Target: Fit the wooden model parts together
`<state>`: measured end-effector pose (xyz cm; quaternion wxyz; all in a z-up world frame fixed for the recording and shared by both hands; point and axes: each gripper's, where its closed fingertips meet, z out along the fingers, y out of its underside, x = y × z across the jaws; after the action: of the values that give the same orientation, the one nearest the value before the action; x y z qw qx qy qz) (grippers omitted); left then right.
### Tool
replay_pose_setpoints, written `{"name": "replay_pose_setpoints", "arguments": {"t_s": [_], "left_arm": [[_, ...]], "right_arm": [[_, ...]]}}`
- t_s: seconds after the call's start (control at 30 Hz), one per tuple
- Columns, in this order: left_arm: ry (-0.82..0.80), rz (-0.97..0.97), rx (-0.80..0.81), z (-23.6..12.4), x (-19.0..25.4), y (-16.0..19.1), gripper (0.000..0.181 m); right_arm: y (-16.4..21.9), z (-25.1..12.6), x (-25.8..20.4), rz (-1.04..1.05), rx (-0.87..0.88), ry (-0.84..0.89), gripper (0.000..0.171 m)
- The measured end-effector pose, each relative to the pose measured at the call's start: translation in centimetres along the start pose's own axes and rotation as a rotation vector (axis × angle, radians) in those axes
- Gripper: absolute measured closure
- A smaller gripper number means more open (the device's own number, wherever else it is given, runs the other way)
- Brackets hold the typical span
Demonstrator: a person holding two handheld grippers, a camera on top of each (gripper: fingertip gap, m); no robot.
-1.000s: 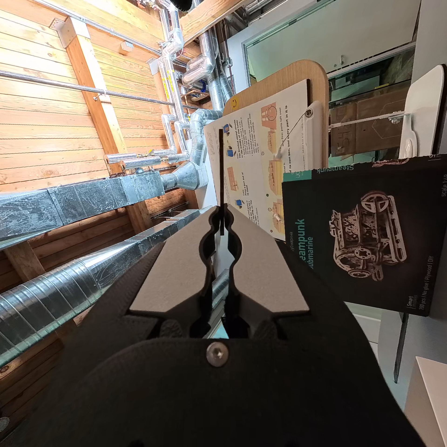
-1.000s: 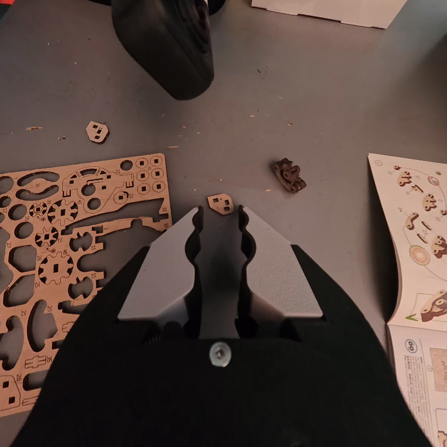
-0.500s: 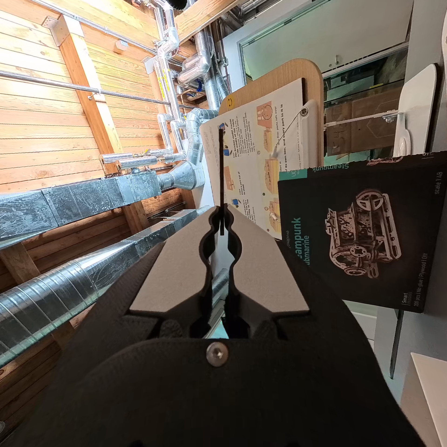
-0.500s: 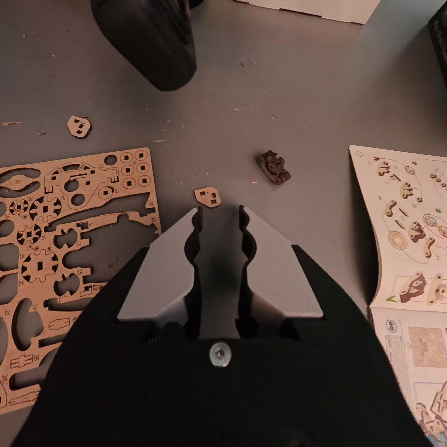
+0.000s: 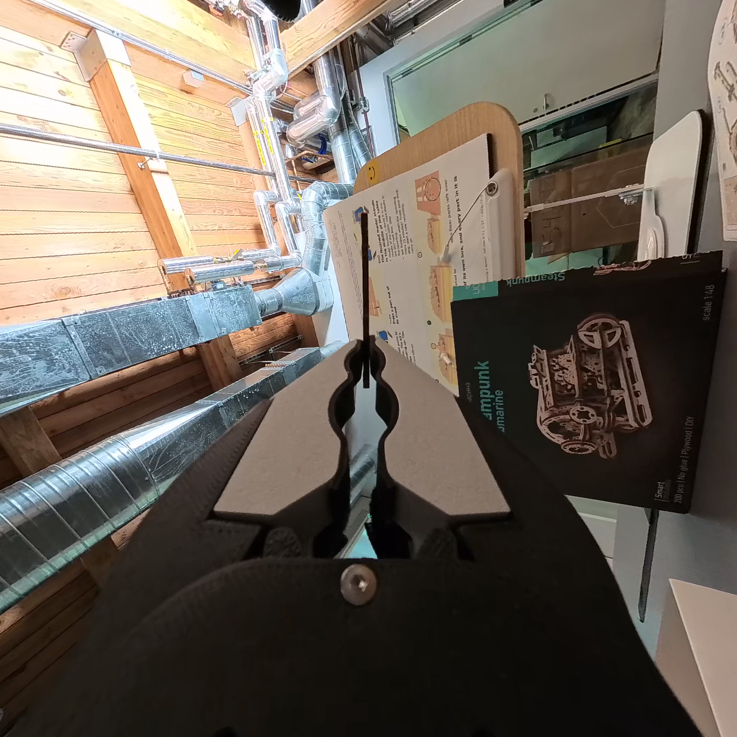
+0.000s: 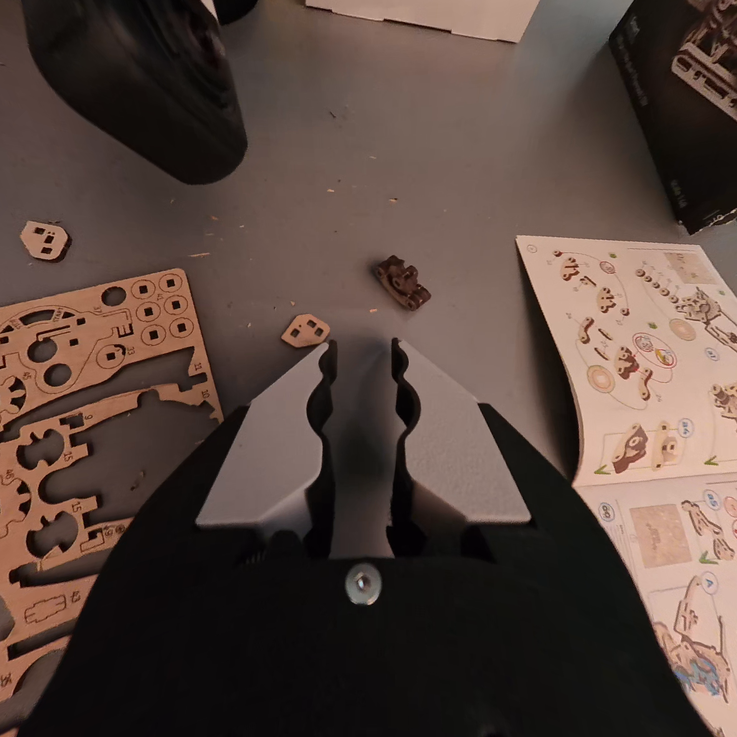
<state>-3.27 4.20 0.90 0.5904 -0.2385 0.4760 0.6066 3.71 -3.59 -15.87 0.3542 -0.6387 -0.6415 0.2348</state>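
Observation:
My left gripper (image 5: 365, 346) is shut on a thin flat wooden part (image 5: 363, 287), seen edge-on as a dark strip standing out past the fingertips; it points up and away from the table. My right gripper (image 6: 362, 342) is open and empty, low over the grey table. A small flat wooden piece with square holes (image 6: 305, 330) lies just left of its left fingertip. A small dark assembled wooden block (image 6: 402, 282) lies a little beyond, right of centre. A second small flat piece (image 6: 45, 241) lies far left. The laser-cut plywood sheet (image 6: 95, 399) lies at the left.
The open instruction booklet (image 6: 646, 399) lies at the right. The dark kit box (image 6: 686, 99) (image 5: 590, 383) stands at the back right. The body of the left gripper (image 6: 139, 87) hangs over the back left. A white box edge (image 6: 418, 20) lies at the back. Wood splinters dot the table (image 6: 359, 139). My right fingertips sit around 20 centimeters from my left ones.
My right gripper has moved right and forward: the small pieces, sheet and booklet have slid left in view and the kit box has come in. The left gripper holds its part almost still.

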Motion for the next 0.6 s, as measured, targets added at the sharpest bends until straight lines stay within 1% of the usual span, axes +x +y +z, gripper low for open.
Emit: {"name": "replay_pose_setpoints", "arguments": {"t_s": [0.07,0.17,0.3,0.4,0.6], "left_arm": [[0.0,0.005,0.0,0.0,0.0,0.0,0.181],[0.004,0.004,-0.002,0.0,0.1,0.1,0.181],[0.01,0.002,-0.003,0.0,0.3,0.1,0.181],[0.016,0.001,0.002,0.0,0.4,0.0,0.181],[0.026,-0.005,-0.001,0.1,0.6,0.1,0.181]], "right_arm": [[-0.3,-0.5,-0.3,0.02,0.026,-0.034,0.145],[-0.8,-1.0,-2.1,0.038,0.07,-0.161,0.144],[0.2,-0.5,-2.0,-0.072,0.016,-0.128,0.143],[0.0,-0.2,-2.3,-0.045,0.019,-0.141,0.144],[-0.4,0.2,-2.5,-0.04,0.043,-0.16,0.14]]}}
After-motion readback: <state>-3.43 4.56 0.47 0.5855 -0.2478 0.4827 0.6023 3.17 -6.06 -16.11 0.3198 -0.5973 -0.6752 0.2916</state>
